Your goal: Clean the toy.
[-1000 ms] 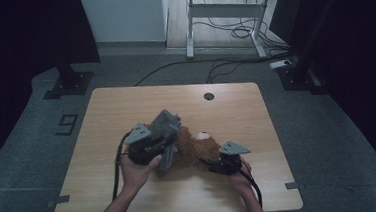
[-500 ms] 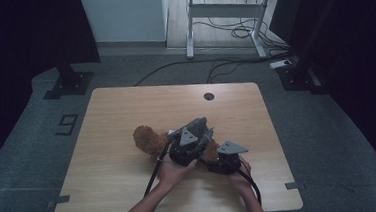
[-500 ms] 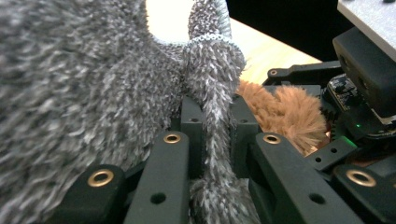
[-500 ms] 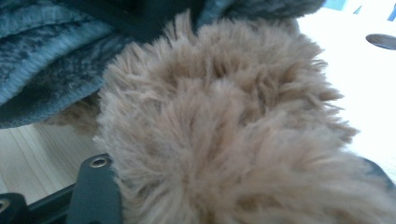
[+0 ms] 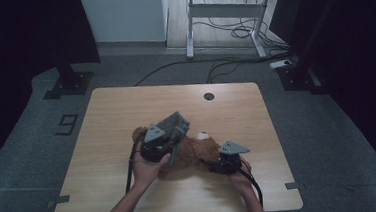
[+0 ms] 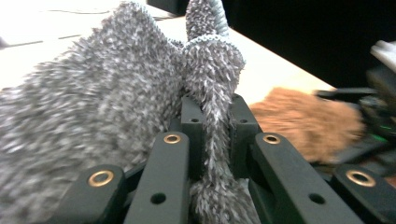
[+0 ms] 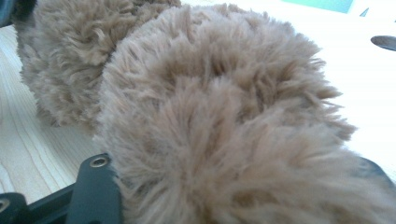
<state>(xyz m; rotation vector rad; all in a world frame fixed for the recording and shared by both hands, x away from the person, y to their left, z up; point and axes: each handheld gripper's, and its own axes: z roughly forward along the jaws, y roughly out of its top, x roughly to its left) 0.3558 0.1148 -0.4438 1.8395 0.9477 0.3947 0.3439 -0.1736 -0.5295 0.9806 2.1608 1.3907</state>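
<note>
Your left tool [image 5: 170, 137] clamped a fold of fuzzy grey cloth [image 6: 116, 88], holding it over the brown teddy bear [image 5: 192, 153] lying near the desk's [image 5: 126, 105] front right, apparently to cover it. Your right tool [image 5: 220, 165] gripped the bear's plush, steadying it.

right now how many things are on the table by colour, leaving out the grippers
brown plush bear: 1
grey fuzzy cloth, pinched in the left gripper: 1
total: 2
</note>
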